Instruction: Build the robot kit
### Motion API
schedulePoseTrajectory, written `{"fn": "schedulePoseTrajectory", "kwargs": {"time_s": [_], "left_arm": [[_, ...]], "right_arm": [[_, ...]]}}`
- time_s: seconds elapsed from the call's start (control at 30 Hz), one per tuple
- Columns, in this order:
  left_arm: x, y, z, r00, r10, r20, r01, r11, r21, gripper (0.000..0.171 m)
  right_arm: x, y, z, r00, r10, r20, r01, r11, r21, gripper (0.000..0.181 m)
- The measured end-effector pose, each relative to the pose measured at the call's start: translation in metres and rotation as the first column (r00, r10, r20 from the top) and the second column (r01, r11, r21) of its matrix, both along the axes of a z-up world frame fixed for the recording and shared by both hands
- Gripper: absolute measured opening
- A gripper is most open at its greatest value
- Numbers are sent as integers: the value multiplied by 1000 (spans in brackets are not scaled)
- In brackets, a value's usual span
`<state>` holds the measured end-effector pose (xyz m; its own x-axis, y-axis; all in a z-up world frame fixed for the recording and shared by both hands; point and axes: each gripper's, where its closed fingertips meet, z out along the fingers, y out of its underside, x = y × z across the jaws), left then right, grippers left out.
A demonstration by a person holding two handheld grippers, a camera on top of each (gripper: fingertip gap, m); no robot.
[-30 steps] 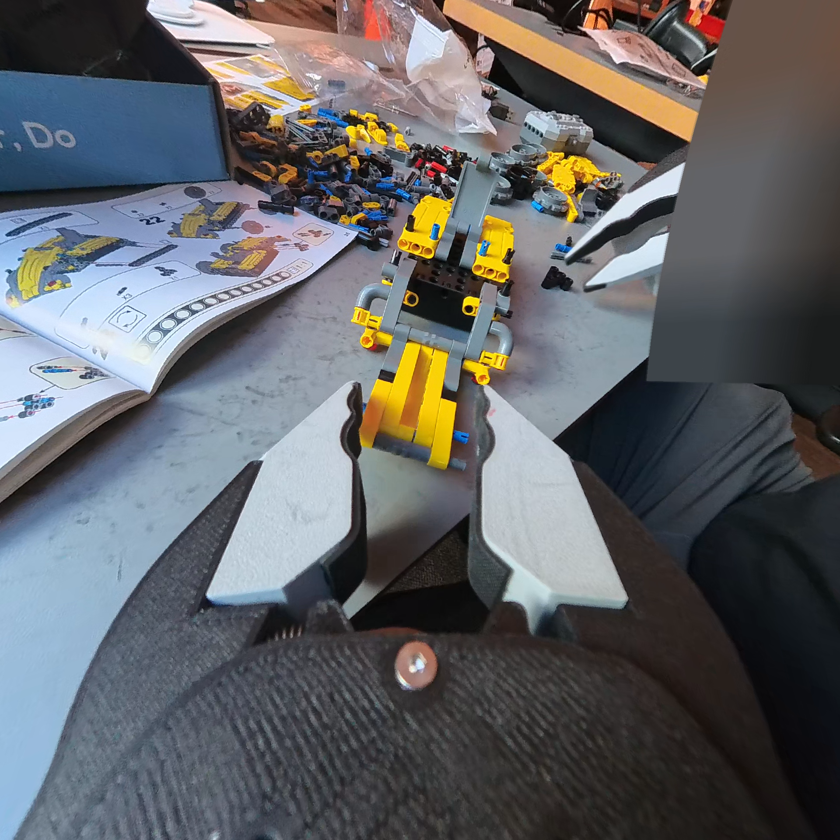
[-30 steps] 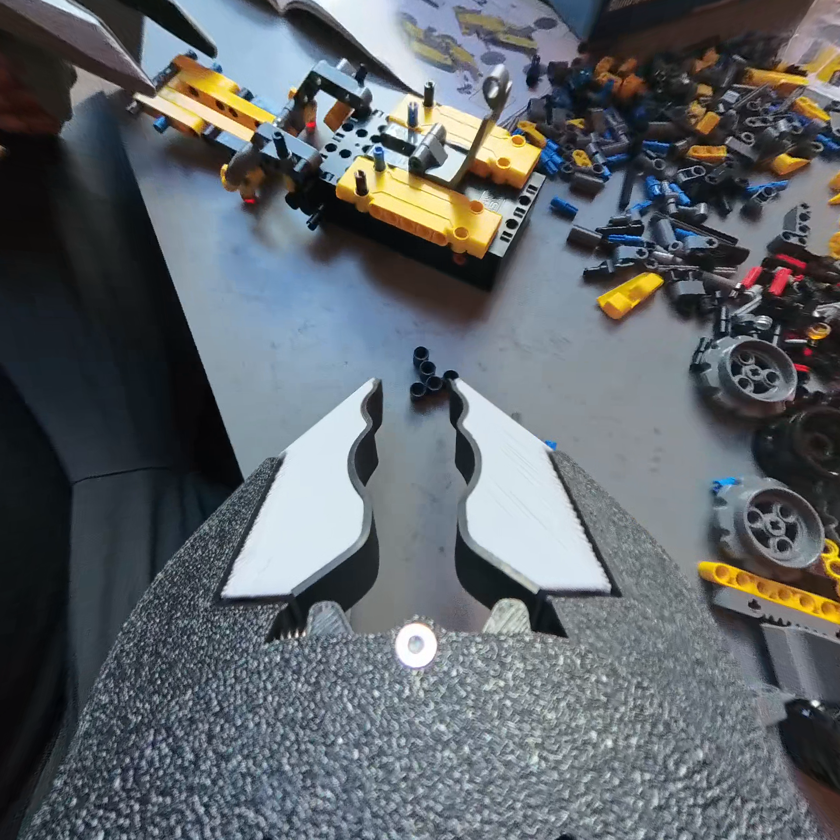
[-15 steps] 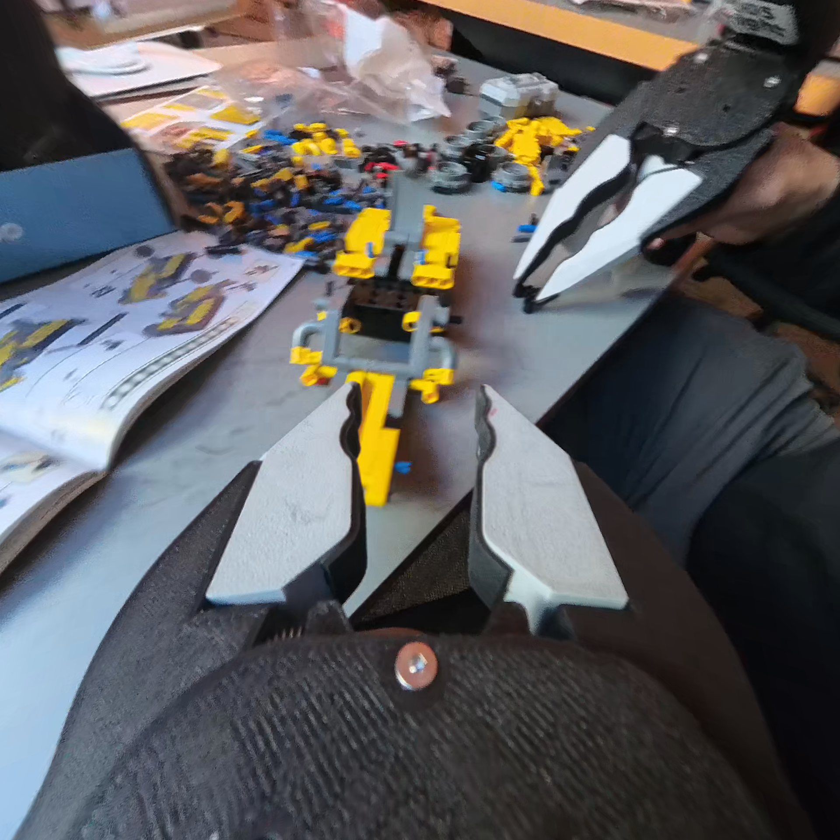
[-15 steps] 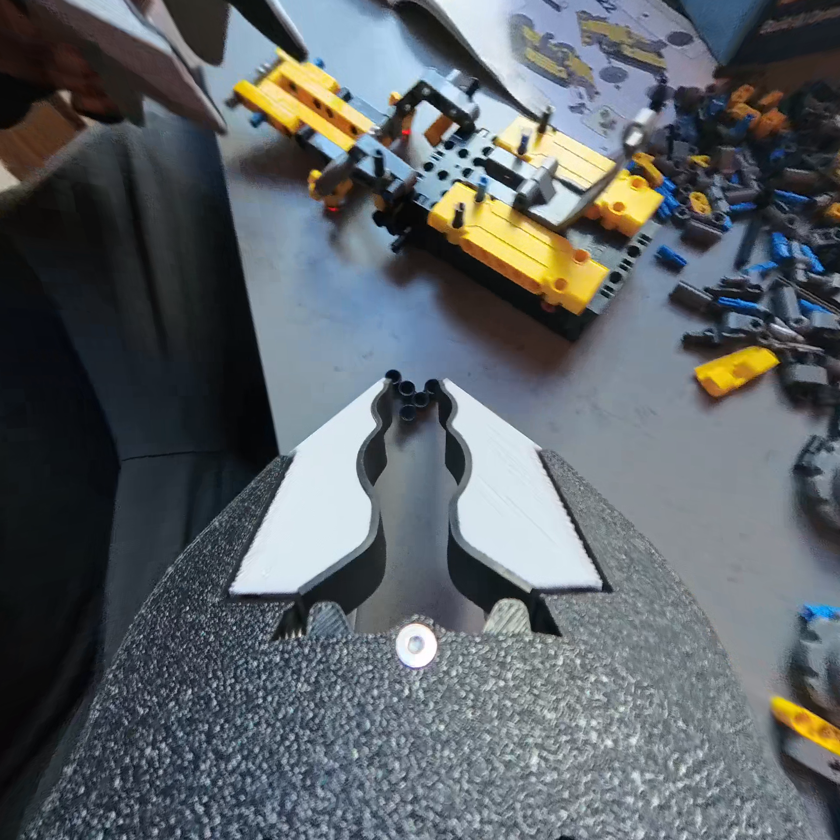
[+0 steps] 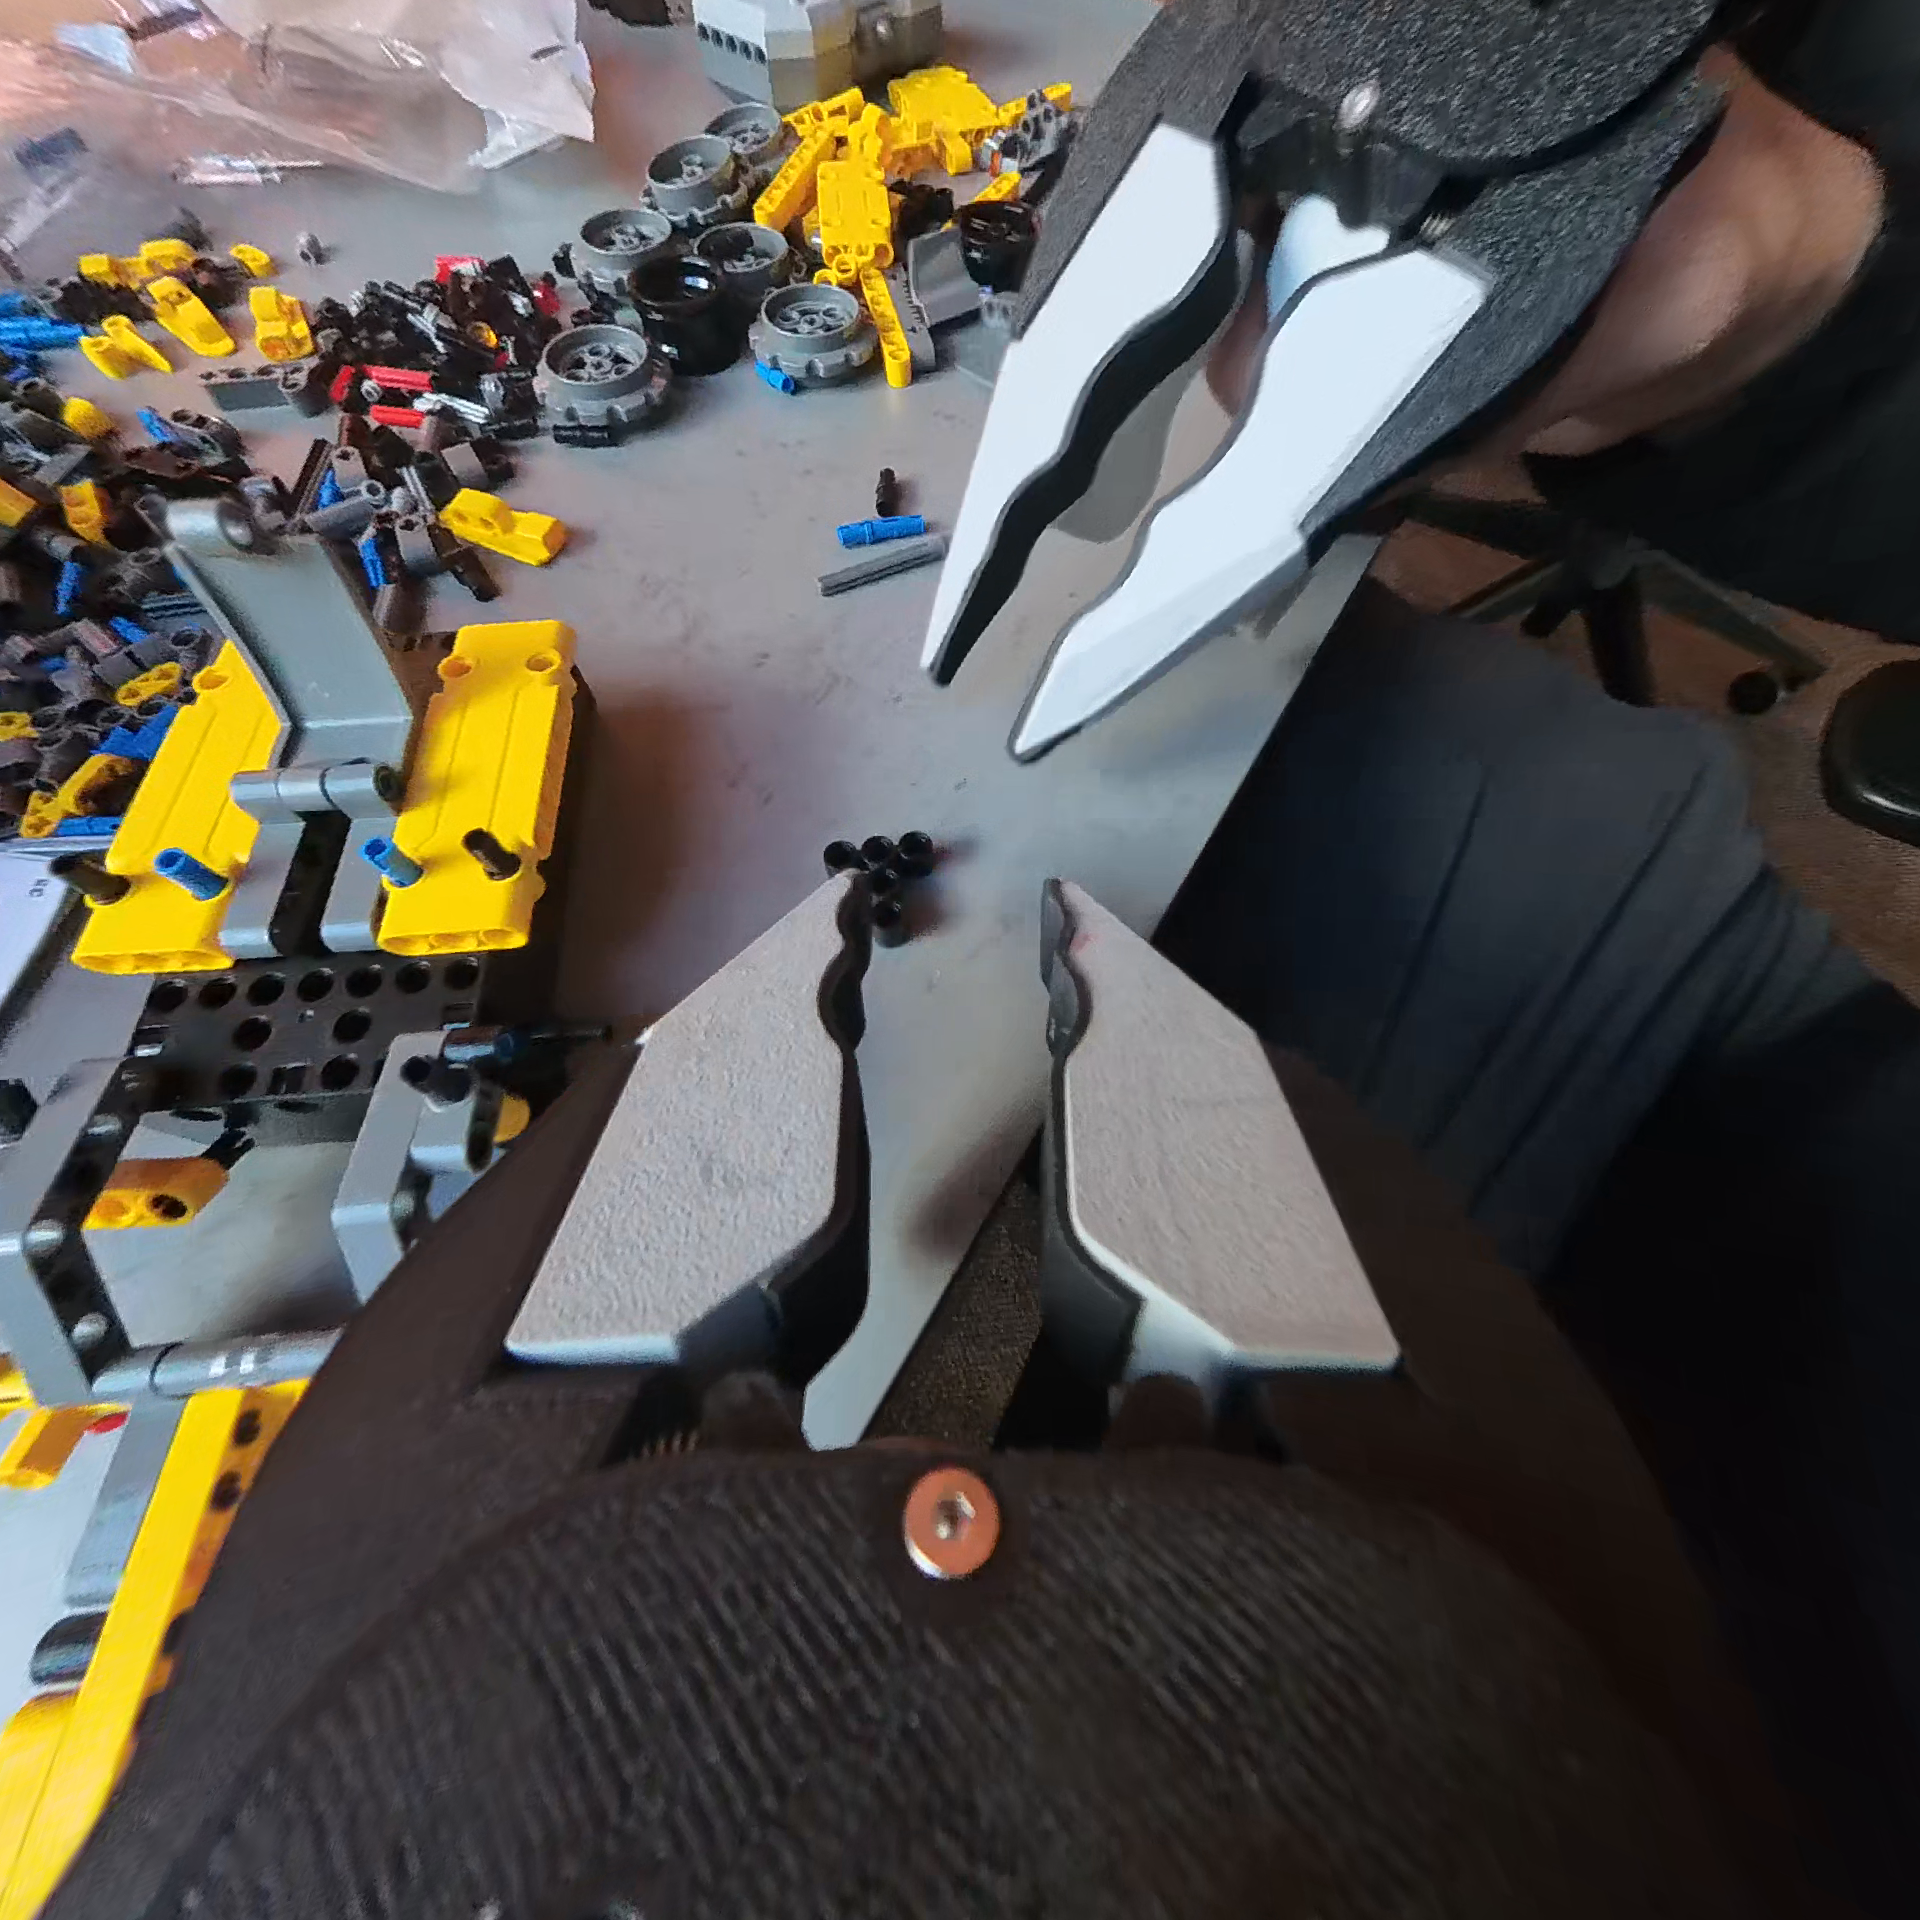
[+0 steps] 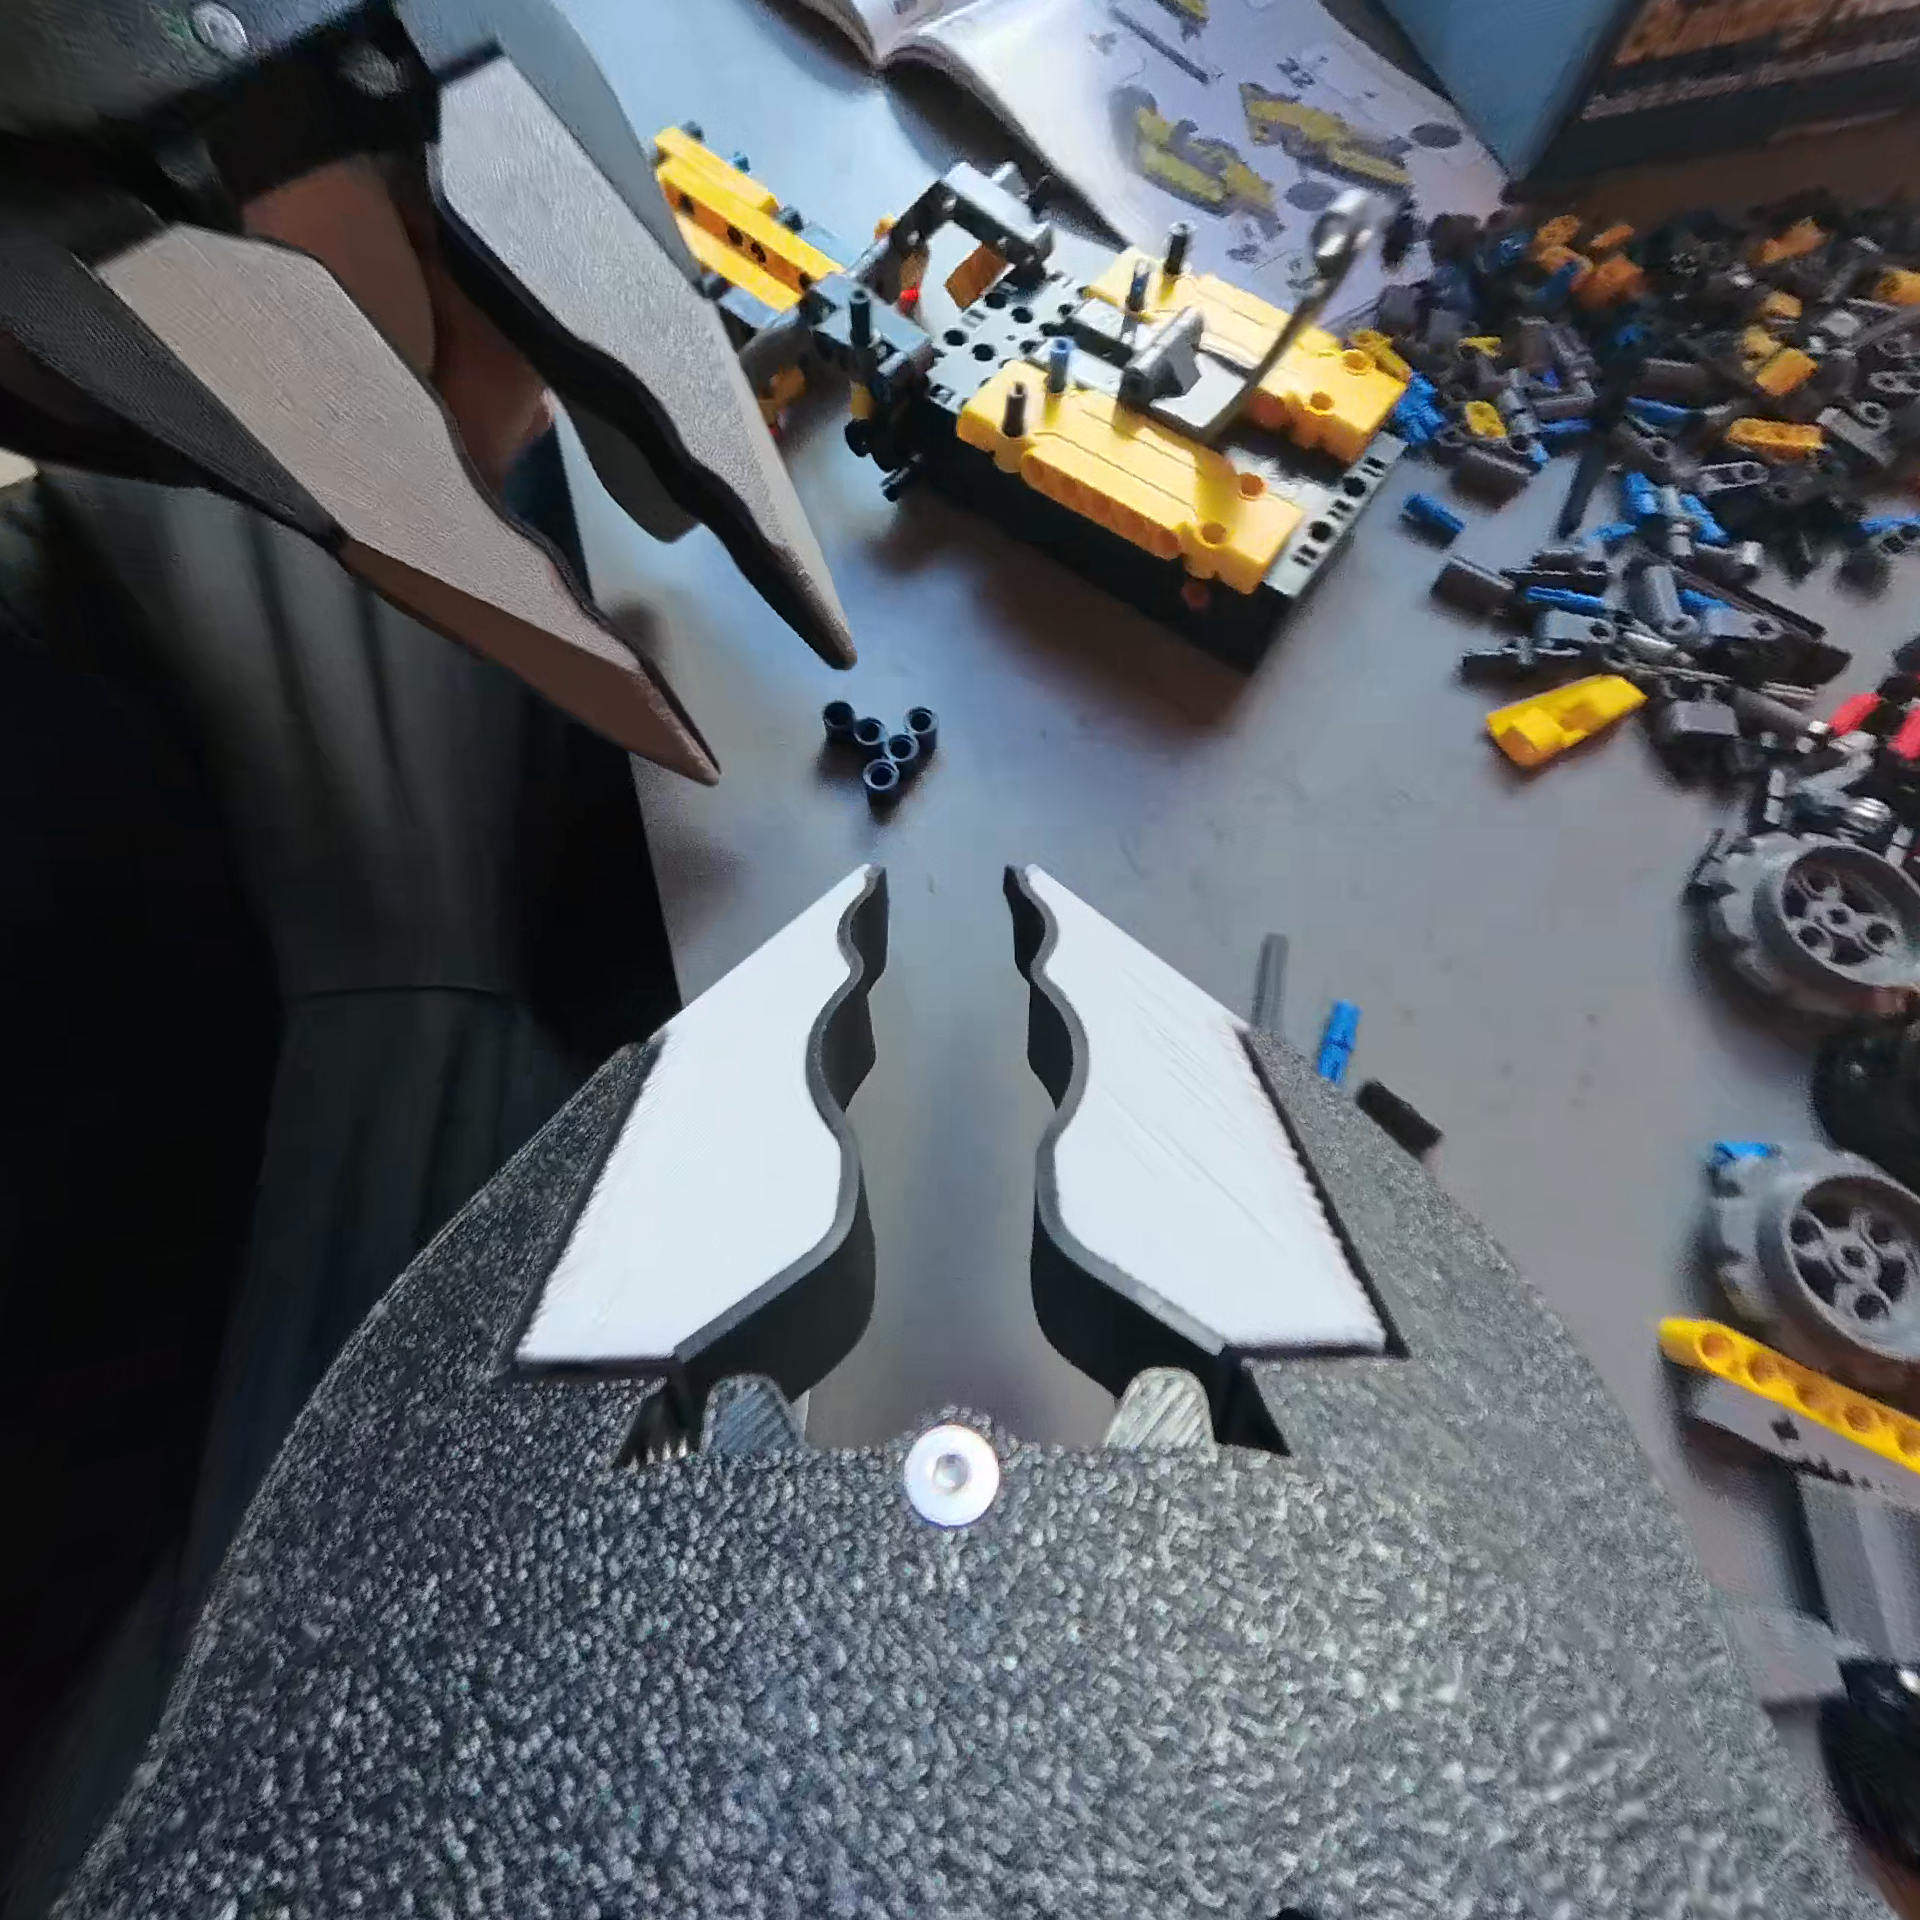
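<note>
The grey bench [image 5: 748,665] ran to its near edge beside a person's dark-clothed lap, with bare room between the yellow-and-grey brick model [image 6: 1143,436] and that edge. Two tools met there: the left tool [image 5: 951,899] and the right tool [image 6: 943,883], each with fingers parted and holding nothing. Five small black bushings [image 6: 883,743] lay clustered between them, just beside the left tool's tip. Loose bricks and grey wheels [image 6: 1839,914] crowded the far side.

Hobby workbench: loose building-toy parts [image 5: 343,343]
</note>
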<state>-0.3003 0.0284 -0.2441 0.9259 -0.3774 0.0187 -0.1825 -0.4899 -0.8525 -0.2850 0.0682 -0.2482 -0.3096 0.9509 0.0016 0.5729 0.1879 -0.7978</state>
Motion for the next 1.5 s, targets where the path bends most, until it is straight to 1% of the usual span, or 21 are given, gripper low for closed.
{"fn": "schedulePoseTrajectory", "kwargs": {"time_s": [0.13, 0.27, 0.33, 0.4, 0.6, 0.77, 0.97, 1.2, 1.5], "left_arm": [[-1, 6, -7, 999, -3, -33, 2, 1000, -20, 31], [-3, 10, -8, 1000, -11, -6, 10, 999, -31, 33], [-2, 10, -9, 1000, -21, 11, 21, 999, -41, 33], [-1, 10, -12, 1000, -29, 1, 29, 998, -47, 33], [-1, 9, -9, 1000, -25, 3, 25, 1000, 0, 32], [-3, 9, -5, 999, -7, 34, 6, 999, 42, 31], [-4, 10, -3, 996, -2, 93, -1, 999, 34, 30], [-4, 9, -1, 993, -4, 117, -2, 999, 47, 30], [-5, 9, 1, 991, 1, 131, -9, 998, 61, 29]], "right_arm": [[10, 28, 3, 996, -89, -21, 90, 996, 17, 21], [14, 57, 9, 984, -171, -51, 171, 985, -6, 19], [13, 66, 6, 980, -193, -45, 193, 981, -10, 18], [12, 67, 5, 981, -188, -38, 187, 982, -24, 18], [10, 64, 5, 985, -165, -49, 165, 986, -1, 13], [9, 63, 8, 986, -153, -61, 153, 988, -19, 11], [3, 62, 7, 990, -127, -59, 126, 992, -19, 11], [-2, 61, 15, 988, -109, -108, 107, 994, -26, 6], [-6, 57, 19, 988, -76, -138, 73, 997, -22, 4]]}}
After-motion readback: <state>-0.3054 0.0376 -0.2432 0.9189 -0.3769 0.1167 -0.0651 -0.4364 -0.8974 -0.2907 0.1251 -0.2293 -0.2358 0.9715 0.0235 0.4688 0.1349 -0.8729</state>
